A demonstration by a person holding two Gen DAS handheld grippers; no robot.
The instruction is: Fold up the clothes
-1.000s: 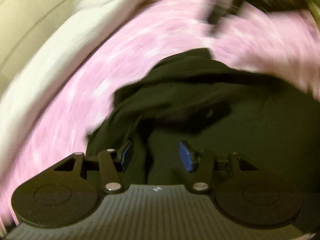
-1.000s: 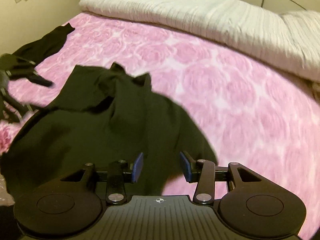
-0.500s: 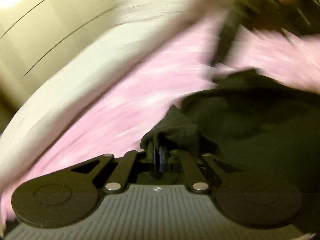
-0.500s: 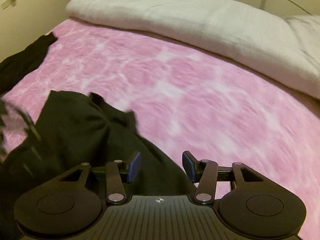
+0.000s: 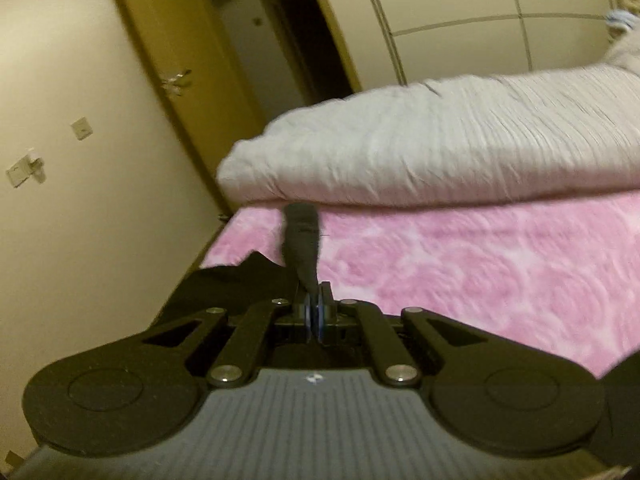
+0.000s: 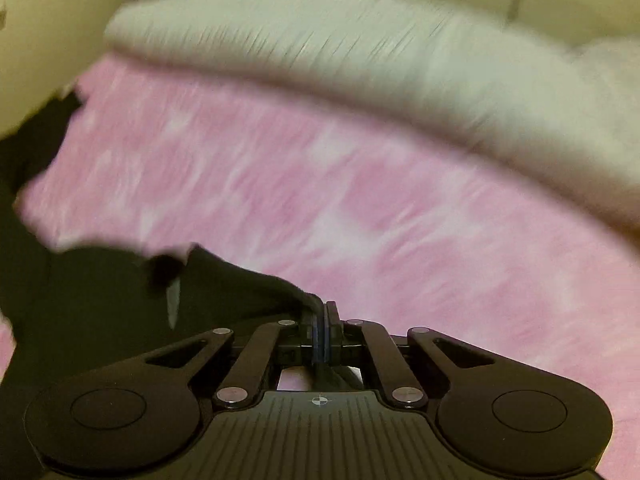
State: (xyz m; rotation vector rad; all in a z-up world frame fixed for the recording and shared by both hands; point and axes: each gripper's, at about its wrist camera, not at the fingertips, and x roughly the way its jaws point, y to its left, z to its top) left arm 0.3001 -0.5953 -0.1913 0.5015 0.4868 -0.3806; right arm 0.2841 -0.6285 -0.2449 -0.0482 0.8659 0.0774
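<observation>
Left gripper: the black two-finger left gripper (image 5: 316,312) has its blue pads pressed together on a fold of the black fabric garment (image 5: 302,248); a narrow strip of the cloth stands up from the jaws.
Right gripper: the black two-finger right gripper (image 6: 323,334) is also clamped tight on an edge of the same black fabric garment (image 6: 120,304), which trails off to the left of the jaws.
Garment's place: it lies on the pink rose-patterned bedspread (image 5: 480,272), near the bed's left edge, pinched at two points.
Left view only: a cream wall with small square plates (image 5: 82,132), a dark doorway (image 5: 280,40), and panelled cupboard doors behind the folded pale grey ribbed duvet (image 5: 440,148).
Right view only: the broad body of the garment spread low on the left, with a wide stretch of pink bedspread (image 6: 360,200) and the blurred duvet (image 6: 340,48) beyond.
Change from a second ago: both pairs of fingers stood apart over the crumpled garment then; the left closed first, and the right has only just closed. The left view has swung from the bedspread to the wall and doorway.
</observation>
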